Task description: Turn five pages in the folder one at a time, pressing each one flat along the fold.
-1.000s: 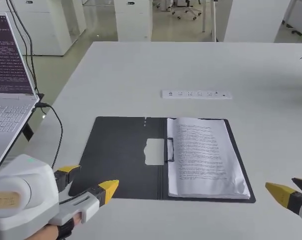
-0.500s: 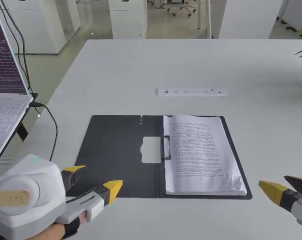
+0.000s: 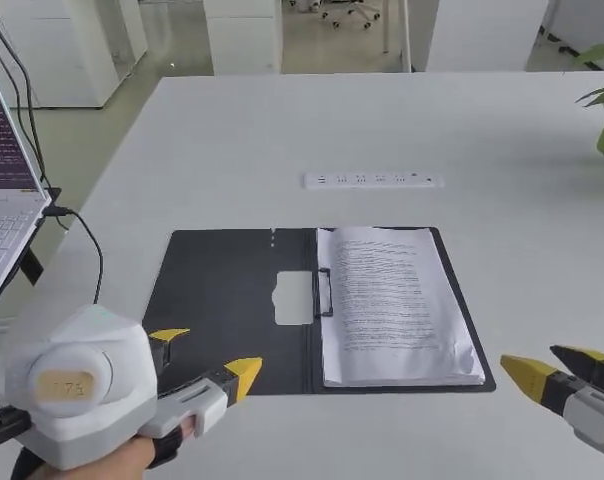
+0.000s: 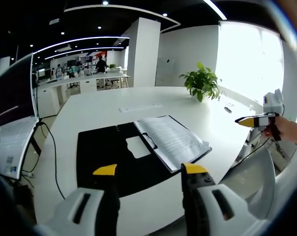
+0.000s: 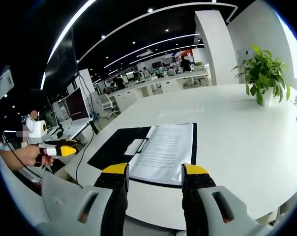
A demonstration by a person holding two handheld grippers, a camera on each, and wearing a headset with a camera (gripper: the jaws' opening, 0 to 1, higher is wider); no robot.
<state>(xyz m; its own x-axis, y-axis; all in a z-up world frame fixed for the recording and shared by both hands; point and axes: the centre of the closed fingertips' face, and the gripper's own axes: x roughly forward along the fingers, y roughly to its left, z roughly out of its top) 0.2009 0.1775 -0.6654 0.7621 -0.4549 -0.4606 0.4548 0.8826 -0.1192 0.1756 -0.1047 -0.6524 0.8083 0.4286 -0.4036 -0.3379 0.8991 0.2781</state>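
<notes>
Open folder (image 3: 222,300) lies between left tongs (image 3: 210,352) and right tongs (image 3: 539,359).

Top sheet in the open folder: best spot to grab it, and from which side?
Probably the top sheet at its near right corner, coming from the right with the right gripper. The clip pins its left edge, so the right edge is free, and that corner looks slightly lifted.

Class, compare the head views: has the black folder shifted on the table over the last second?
No. The folder keeps the same spacing from the power strip beyond it; only the whole view has shifted.
</notes>
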